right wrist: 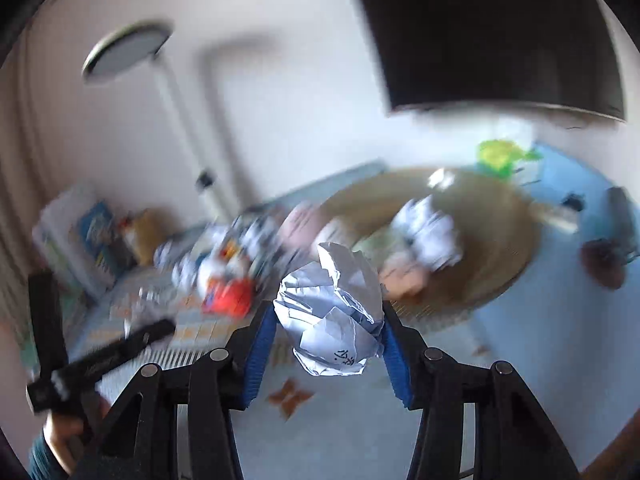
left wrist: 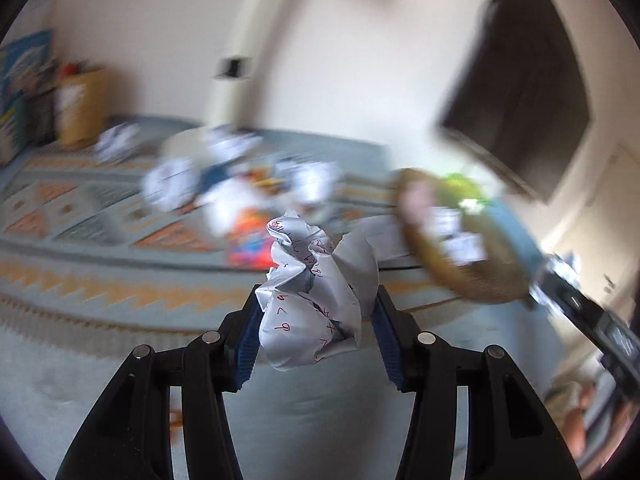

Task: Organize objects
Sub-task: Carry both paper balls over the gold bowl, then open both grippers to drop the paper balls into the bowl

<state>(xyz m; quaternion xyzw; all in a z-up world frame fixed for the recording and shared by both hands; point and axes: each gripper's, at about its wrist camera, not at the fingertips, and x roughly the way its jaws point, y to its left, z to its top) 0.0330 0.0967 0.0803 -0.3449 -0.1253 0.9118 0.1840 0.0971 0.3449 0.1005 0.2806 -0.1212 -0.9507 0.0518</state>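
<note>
Crumpled white paper balls sit clamped in both grippers: red-scribbled ball (left wrist: 316,296) in left gripper (left wrist: 316,332), plainer ball (right wrist: 334,316) in right gripper (right wrist: 328,344).

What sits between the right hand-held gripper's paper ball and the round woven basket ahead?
Nothing I can make out: in the right wrist view the crumpled paper ball overlaps the basket's near rim, though that stretch is blurred.
</note>
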